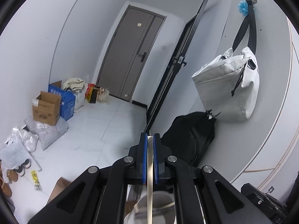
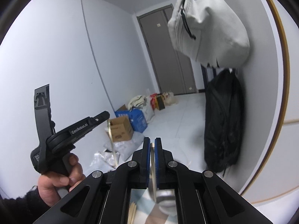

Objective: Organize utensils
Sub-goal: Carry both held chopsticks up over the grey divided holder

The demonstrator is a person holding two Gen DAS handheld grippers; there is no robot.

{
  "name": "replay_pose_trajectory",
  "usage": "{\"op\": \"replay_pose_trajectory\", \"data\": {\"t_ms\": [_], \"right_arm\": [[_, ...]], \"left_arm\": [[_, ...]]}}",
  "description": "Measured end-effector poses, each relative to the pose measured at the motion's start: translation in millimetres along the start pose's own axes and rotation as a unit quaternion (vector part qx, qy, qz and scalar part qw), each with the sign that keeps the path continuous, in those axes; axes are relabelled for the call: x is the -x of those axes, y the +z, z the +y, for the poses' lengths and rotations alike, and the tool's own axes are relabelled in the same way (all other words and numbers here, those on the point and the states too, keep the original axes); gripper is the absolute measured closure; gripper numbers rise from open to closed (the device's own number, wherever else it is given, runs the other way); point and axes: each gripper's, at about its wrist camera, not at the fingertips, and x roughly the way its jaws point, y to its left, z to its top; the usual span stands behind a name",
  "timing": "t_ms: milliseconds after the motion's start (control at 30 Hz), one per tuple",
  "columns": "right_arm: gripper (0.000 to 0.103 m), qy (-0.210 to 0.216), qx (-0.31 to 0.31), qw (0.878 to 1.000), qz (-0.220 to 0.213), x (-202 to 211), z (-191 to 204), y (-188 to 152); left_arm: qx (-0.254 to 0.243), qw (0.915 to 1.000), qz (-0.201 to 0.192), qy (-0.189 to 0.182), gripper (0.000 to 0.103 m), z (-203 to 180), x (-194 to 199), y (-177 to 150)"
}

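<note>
Both grippers raised, each pinching a utensil.
Your left gripper point(image 1: 149, 140) angles up, fingers clamped on a pale flat handle point(image 1: 150, 168) between them; your right gripper point(image 2: 152, 143) squeezes a thin wooden stick point(image 2: 153, 175), left hand point(image 2: 56, 183) gripping low.

A pale, flat wooden utensil point(image 1: 150, 168) stands pinched between blue pads, its length dropping toward a blurred grey cup point(image 1: 160, 203) below. A second thin pale stick point(image 2: 153, 171) is likewise clamped, hanging over a blurred metallic cup point(image 2: 166, 197).
</note>
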Motion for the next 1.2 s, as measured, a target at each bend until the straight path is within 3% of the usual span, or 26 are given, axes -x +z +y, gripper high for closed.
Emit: {"op": "replay_pose_trajectory", "data": {"t_ms": [233, 400, 467, 800, 967, 1067, 1200], "right_arm": [[0.099, -0.008, 0.006, 1.0, -0.006, -12, -7, 29], [0.099, -0.009, 0.003, 1.0, -0.006, -23, -15, 35], [0.099, -0.012, 0.002, 1.0, -0.006, -27, -18, 36], [0.099, -0.012, -0.004, 1.0, -0.003, -40, -25, 36], [0.099, -0.008, 0.004, 1.0, -0.004, -40, -22, 33], [0.099, -0.012, 0.015, 1.0, -0.006, -44, -19, 31], [0.099, -0.024, 0.037, 0.999, -0.008, -57, -13, 26]], "left_arm": [[-0.023, 0.9993, -0.027, 0.008, 0.101, -15, -24, 11], [-0.041, 0.9991, -0.001, -0.01, 0.101, -14, -36, 4], [-0.047, 0.9983, 0.008, -0.033, 0.101, -14, -35, 3], [-0.064, 0.9971, 0.014, -0.037, 0.102, -13, -17, 13], [-0.072, 0.9947, 0.017, -0.071, 0.102, -6, 10, 16], [-0.069, 0.9949, 0.03, -0.067, 0.102, 6, 19, 11], [-0.064, 0.9948, 0.071, -0.035, 0.102, 24, 8, -8]]}}
